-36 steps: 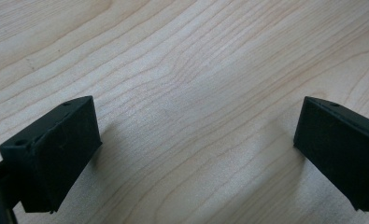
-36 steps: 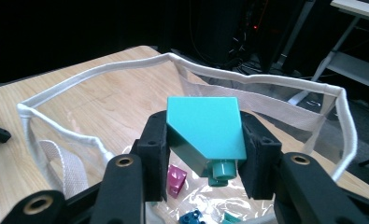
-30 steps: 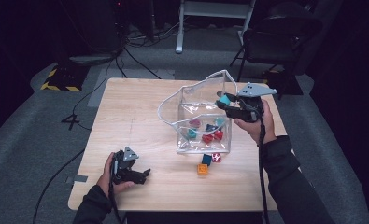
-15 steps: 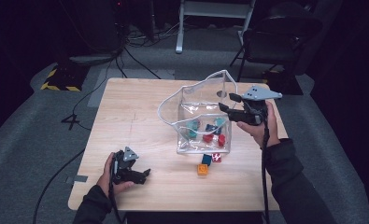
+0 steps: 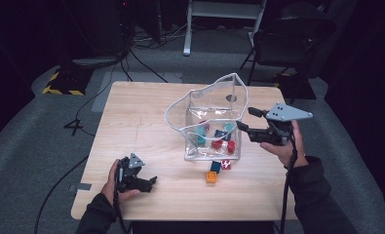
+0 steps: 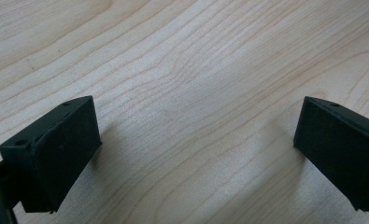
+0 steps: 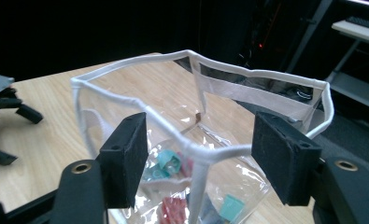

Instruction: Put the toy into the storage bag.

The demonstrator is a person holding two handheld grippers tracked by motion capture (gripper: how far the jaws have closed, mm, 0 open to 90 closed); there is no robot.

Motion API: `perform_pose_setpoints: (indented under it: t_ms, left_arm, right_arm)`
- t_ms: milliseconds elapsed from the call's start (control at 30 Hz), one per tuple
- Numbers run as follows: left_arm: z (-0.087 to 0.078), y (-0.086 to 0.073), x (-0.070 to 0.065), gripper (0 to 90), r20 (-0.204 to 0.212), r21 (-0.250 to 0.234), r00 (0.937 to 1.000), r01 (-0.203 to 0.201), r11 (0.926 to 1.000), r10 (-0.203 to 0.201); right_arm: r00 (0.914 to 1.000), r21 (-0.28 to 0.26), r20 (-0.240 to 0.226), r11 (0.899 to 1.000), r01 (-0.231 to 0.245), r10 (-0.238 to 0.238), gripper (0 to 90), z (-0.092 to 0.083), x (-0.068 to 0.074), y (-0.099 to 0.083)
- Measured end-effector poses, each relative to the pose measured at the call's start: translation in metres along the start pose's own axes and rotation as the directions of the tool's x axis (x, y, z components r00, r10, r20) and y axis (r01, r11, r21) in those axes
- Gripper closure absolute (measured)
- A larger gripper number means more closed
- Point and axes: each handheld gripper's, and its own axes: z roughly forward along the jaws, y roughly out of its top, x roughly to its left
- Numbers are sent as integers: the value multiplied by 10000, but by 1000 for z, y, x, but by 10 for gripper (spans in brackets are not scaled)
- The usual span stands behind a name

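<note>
- The left tongs (image 5: 148, 183) rest low on the tabletop (image 5: 136, 122) near its front left corner, jaws spread wide over bare wood with nothing between them. They have not shifted from a second ago, so this hand looks like it is simply waiting.
- Between the left tongs and the clear bag (image 5: 207, 122) lies a broad stretch of open wood, which is the freest room for any move. The front edge of the tabletop runs just behind the left hand (image 5: 116, 181), so there is little margin toward the person.
- The clear bag stands upright right of centre, mouth open, its white-trimmed rim (image 7: 191, 151) holding shape. Several small coloured blocks (image 5: 218, 139) lie inside on its bottom.
- Three loose blocks (image 5: 217, 169) sit on the wood just in front of the bag: one blue, one red-and-white, one orange. I judge these are what is left to put in.
- The right tongs (image 5: 243, 119) were over the bag's mouth a second ago and have drawn back to its right side. Their jaws have just been opening and now stand released; in the right gripper view a corner of the rim sits between them, unpressed. That reads as a block dropped in.
- The tabletop's right edge is close behind the right hand (image 5: 285, 146).
</note>
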Motion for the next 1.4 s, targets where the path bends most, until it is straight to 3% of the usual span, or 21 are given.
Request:
perform_pose_setpoints:
  t_ms: [133, 333, 567, 767, 1167, 1300, 1400]
  left_arm:
    - [0, 0, 0, 6, -6, 12, 10000, -1, 10000, 1]
    - [0, 0, 0, 6, -6, 11, 10000, -3, 10000, 3]
    - [0, 0, 0, 5, -8, 11, 10000, 0, 10000, 0]
    - [0, 0, 0, 6, -7, 13, 10000, -1, 10000, 1]
    - [0, 0, 0, 6, -8, 11, 10000, -3, 10000, 3]
    - [0, 0, 0, 6, -7, 14, 10000, -2, 10000, 2]
    - [0, 0, 0, 6, -4, 16, 10000, -5, 10000, 5]
  right_arm:
    - [9993, 42, -375, 10000, 0, 2, 353, -5, 9, -15]
    - [9969, 245, -659, 9987, 454, -437, 348, -9, 25, -39]
    - [9929, 657, -1105, 9966, 504, -429, 340, -7, 38, -67]
    - [9898, 1320, -1371, 9897, 562, -379, 335, 6, 45, -93]
    - [9793, 2592, -2026, 9642, 555, -19, 335, 43, 55, -138]
    - [9775, 2861, -2100, 9548, 806, -196, 329, 57, 59, -147]
    - [9812, 2881, -1909, 9538, 849, -297, 333, 64, 61, -151]
